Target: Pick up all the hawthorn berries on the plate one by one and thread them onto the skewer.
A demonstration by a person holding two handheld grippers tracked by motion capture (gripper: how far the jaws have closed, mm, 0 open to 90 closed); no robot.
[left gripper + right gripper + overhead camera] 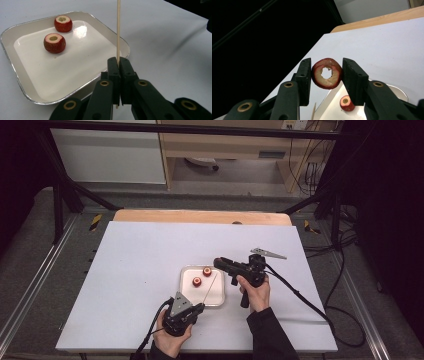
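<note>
Hands enter from the bottom edge of the high view, each wrapped around a black two-jaw gripper above a white table (140, 270). Nearest the person, the left hand (172, 332) holds the left gripper (199, 307) low at the table's front, just before the tray, its grey three-cornered plate facing up and a cable trailing back toward the wrist. Its jaws are pressed together on a thin wooden skewer (118, 30), which stands straight out from the pads; in the high view the stick slants up and away over the tray's right side.

Beyond the jaws lies a shallow square tray (15, 72) with rounded corners, a bright metal rim and a glossy white floor. Two red hollowed fruit pieces sit toward its far side, slightly apart: a nearer fruit (54, 43) and a farther fruit (63, 23), each squat and round with a pale cut top and a cored middle.

To the right, the right hand (256, 292), in a dark sleeve, lifts the right gripper (219, 263) above the table beside the tray's far right corner, jaws pointing left. In the right gripper view its flat black pads clamp a third fruit (327, 73) from both sides: a red-skinned ring with pinkish flesh and a ragged hole clean through its centre.

Farther off, a pale wooden edge (200, 216) runs along the table's back.
</note>
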